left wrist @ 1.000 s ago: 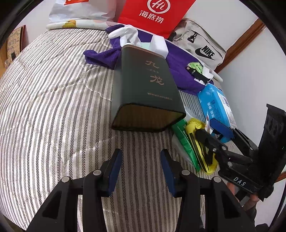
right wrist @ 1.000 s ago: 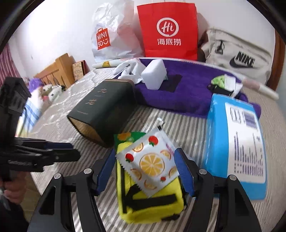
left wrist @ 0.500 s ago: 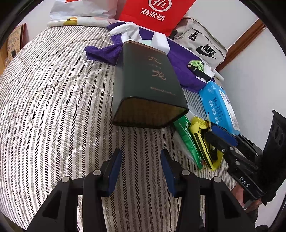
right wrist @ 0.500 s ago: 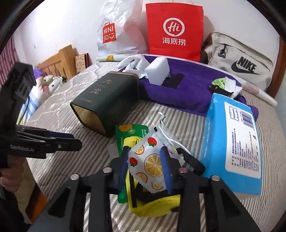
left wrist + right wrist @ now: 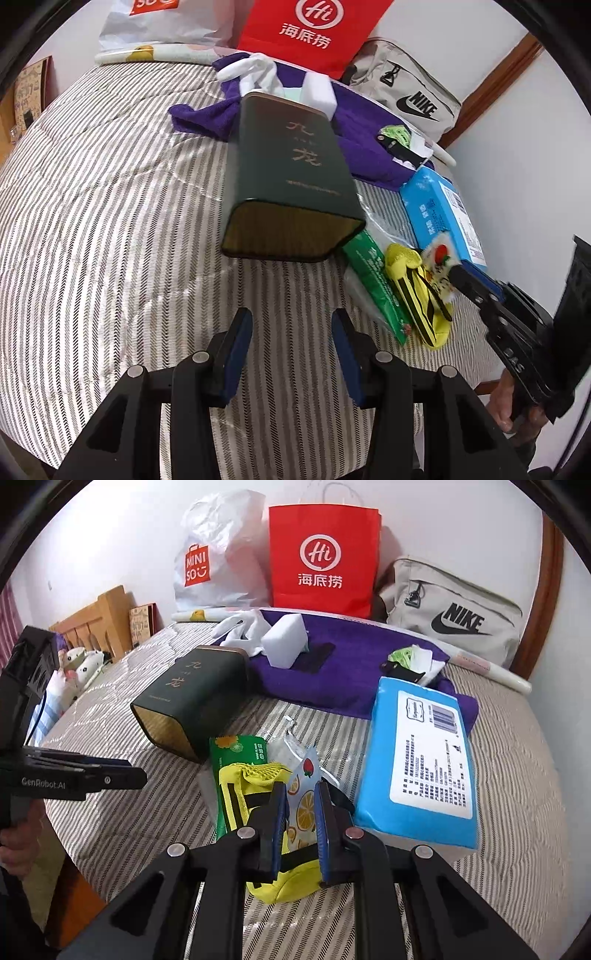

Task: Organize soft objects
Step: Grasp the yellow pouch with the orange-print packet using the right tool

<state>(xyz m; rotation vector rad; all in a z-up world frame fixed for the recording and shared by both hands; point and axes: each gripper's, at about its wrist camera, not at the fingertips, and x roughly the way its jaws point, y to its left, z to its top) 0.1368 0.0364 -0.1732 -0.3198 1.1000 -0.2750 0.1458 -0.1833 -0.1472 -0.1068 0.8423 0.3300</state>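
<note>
Against the white wall I read "MINISO" on the plastic bag [image 5: 221,557], "Hi" on the red paper bag [image 5: 324,559] and "NIKE" on the grey bag [image 5: 454,613], all behind the grey-striped bed [image 5: 517,775]. My right hand-held gripper [image 5: 301,805] is closing on the orange-and-strawberry printed sachet [image 5: 303,797], pads touching it, above the yellow pouch [image 5: 251,786]. My left hand-held gripper [image 5: 291,350] hangs spread and empty before the dark green tin [image 5: 291,177].

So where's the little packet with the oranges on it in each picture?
Left wrist view: fruit-print packet far right, at the right gripper's tips.
Right wrist view: packet bottom centre, between the closing right gripper's pads, over the yellow pouch.
Shared landmark: dark green tin.
</note>
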